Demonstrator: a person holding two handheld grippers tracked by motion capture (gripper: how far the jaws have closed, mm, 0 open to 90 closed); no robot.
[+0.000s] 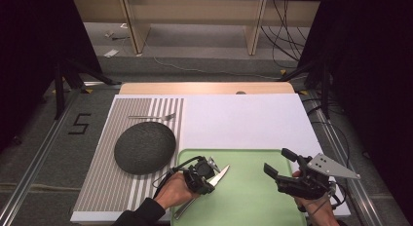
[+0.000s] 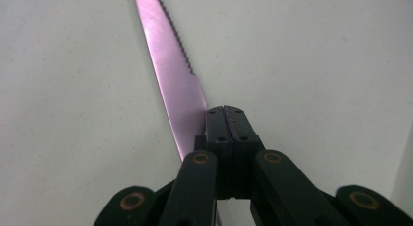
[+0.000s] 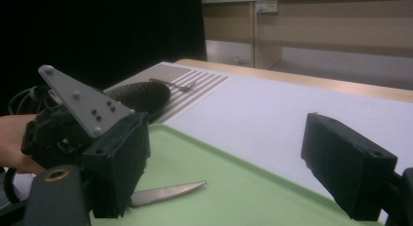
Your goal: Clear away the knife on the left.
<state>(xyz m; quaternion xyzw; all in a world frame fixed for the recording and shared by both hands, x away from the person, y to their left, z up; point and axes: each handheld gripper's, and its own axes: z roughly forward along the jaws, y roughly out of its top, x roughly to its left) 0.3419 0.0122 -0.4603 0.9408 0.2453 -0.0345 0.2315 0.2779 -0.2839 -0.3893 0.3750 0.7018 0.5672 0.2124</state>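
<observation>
A table knife (image 1: 221,172) lies on the green tray (image 1: 243,201) with its blade pointing up and to the right. My left gripper (image 1: 210,177) sits right over the knife, near the tray's left edge. In the left gripper view the jaws (image 2: 226,114) are pressed together with nothing between them. The serrated blade (image 2: 170,65) runs past their left side. My right gripper (image 1: 280,162) hovers over the tray's right part, its jaws wide apart and empty. In the right gripper view (image 3: 226,153) the blade (image 3: 170,191) rests flat on the tray (image 3: 234,187).
A dark round plate (image 1: 145,147) sits on a striped placemat (image 1: 97,187) left of the tray, with a fork (image 1: 153,117) just beyond it. A white mat (image 1: 243,119) covers the table behind the tray. Cables lie on the floor past the table.
</observation>
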